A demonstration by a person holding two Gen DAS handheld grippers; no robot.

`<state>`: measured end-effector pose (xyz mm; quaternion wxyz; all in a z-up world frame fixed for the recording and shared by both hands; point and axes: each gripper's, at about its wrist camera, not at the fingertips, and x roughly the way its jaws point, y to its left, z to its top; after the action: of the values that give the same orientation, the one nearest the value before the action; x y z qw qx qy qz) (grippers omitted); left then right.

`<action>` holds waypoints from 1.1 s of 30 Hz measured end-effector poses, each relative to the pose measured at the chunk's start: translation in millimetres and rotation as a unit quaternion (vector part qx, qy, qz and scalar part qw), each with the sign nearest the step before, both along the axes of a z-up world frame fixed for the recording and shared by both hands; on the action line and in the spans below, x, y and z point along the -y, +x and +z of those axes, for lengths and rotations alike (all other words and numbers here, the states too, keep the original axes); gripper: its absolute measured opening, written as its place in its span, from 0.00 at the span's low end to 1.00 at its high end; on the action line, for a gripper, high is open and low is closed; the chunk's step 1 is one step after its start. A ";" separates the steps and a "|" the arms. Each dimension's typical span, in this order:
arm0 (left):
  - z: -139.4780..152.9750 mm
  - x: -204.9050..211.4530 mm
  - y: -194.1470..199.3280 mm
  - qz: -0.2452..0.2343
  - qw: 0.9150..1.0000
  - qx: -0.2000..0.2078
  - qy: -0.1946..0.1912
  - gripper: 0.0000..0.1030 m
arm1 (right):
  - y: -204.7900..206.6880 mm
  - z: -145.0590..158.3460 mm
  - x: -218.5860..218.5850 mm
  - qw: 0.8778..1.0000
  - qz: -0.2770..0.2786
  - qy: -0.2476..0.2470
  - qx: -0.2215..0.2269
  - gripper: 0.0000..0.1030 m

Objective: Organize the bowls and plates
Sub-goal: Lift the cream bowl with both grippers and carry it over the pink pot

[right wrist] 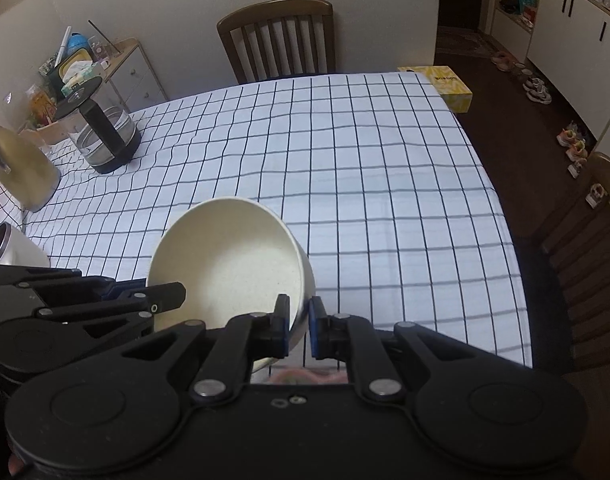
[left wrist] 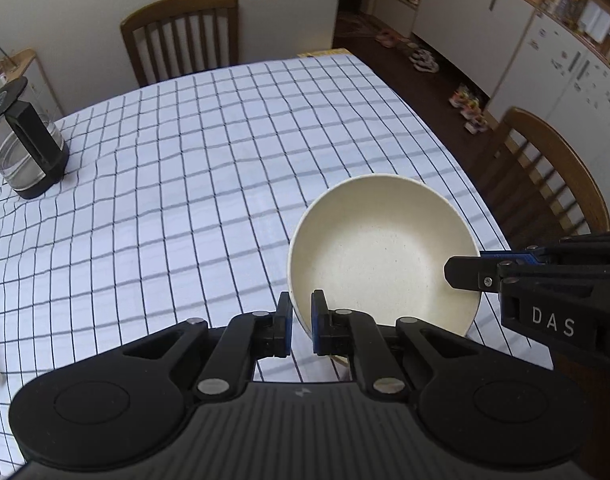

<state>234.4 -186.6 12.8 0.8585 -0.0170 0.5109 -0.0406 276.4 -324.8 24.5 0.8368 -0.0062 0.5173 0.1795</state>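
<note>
With the left claw (left wrist: 301, 324) and right claw (right wrist: 298, 326) each clamped on opposite rim edges of the cream bowl (left wrist: 381, 252), held tilted above the checked desk (left wrist: 209, 152), keep both level (equal height) so neither pinch slips.

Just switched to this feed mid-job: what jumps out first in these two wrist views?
The cream bowl stands out, clamped by its rim between two tools: the left hand-held gripper on its near-left edge, the right hand-held gripper on the opposite edge. It sits tilted over the near right part of the checked tablecloth. A glass kettle stands far left.
</note>
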 end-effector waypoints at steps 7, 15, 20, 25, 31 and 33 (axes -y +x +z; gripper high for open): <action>-4.8 21.5 -31.0 -0.035 0.999 -0.012 0.000 0.08 | -37.8 -0.1 20.5 1.000 -0.020 -0.003 -0.009 0.10; -20.2 41.1 -50.1 -0.064 0.997 -0.040 0.000 0.08 | -69.6 -14.1 43.1 0.998 -0.047 -0.002 -0.032 0.10; -32.1 51.0 -54.5 -0.076 0.995 -0.058 -0.002 0.08 | -81.0 -24.8 54.2 0.997 -0.061 -0.002 -0.046 0.10; -42.3 57.7 -55.2 -0.086 0.994 -0.074 0.001 0.08 | -86.1 -37.3 64.4 0.995 -0.072 -0.001 -0.062 0.10; -53.9 59.7 -49.4 -0.089 0.992 -0.089 0.006 0.08 | -87.6 -50.0 66.5 0.994 -0.077 -0.001 -0.077 0.10; -58.4 60.0 -46.8 -0.090 0.991 -0.097 0.006 0.08 | -86.4 -54.0 66.2 0.993 -0.079 -0.001 -0.083 0.10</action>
<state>187.6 -246.6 -45.7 0.7978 0.0303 0.5914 -0.1130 190.0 -391.0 -29.4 0.8026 0.0487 0.5837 0.1127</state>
